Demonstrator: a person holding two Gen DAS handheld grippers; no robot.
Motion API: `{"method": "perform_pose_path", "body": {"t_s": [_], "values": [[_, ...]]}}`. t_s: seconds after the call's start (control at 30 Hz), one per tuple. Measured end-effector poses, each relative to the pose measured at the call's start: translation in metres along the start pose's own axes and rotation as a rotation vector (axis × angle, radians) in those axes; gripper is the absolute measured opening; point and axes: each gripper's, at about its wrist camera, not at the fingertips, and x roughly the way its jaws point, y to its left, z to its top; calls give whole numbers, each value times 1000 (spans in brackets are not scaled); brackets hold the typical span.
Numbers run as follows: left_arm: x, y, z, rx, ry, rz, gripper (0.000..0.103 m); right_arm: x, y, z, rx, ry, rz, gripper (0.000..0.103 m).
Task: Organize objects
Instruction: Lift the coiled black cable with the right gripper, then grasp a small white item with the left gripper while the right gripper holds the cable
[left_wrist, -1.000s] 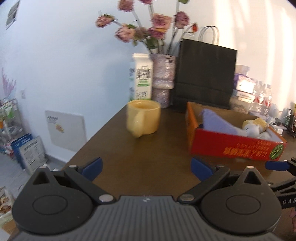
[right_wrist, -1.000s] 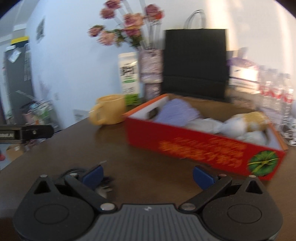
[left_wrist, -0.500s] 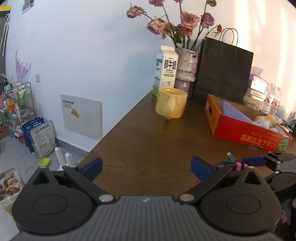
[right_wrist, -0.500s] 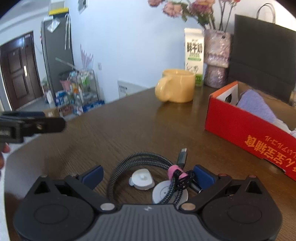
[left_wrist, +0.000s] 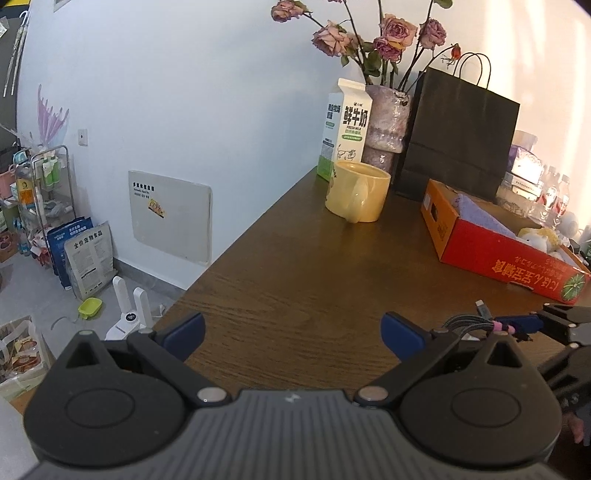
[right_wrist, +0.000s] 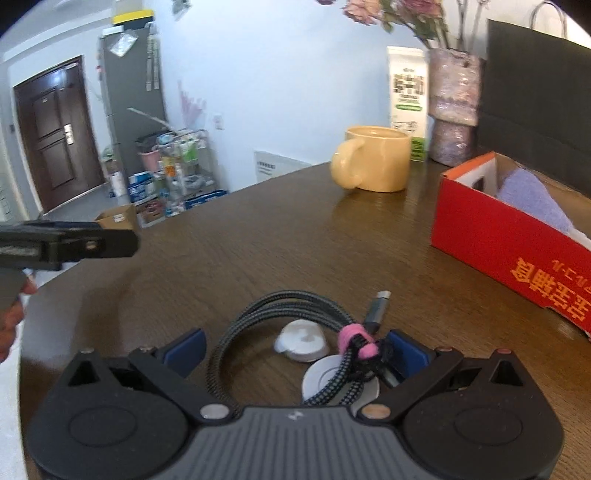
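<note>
The cable (right_wrist: 295, 332) is not in the red box (right_wrist: 491, 236) yet, and both the right gripper (right_wrist: 295, 349) and left gripper (left_wrist: 291, 332) are wide open, holding nothing.

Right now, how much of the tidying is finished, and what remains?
Done: a purple cloth and a soft toy already lie in the red box. In hand: nothing; the right gripper has open jaws around the coiled cable, and the left gripper is open and empty. Left: the cable, white discs and yellow mug remain on the table.
</note>
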Motion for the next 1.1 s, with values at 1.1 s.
{"method": "perform_pose_path", "body": {"t_s": [1.1], "values": [[62,-145,-16,271,144,-232,65,-76,-81,-36,153,-189,-204,96]]}}
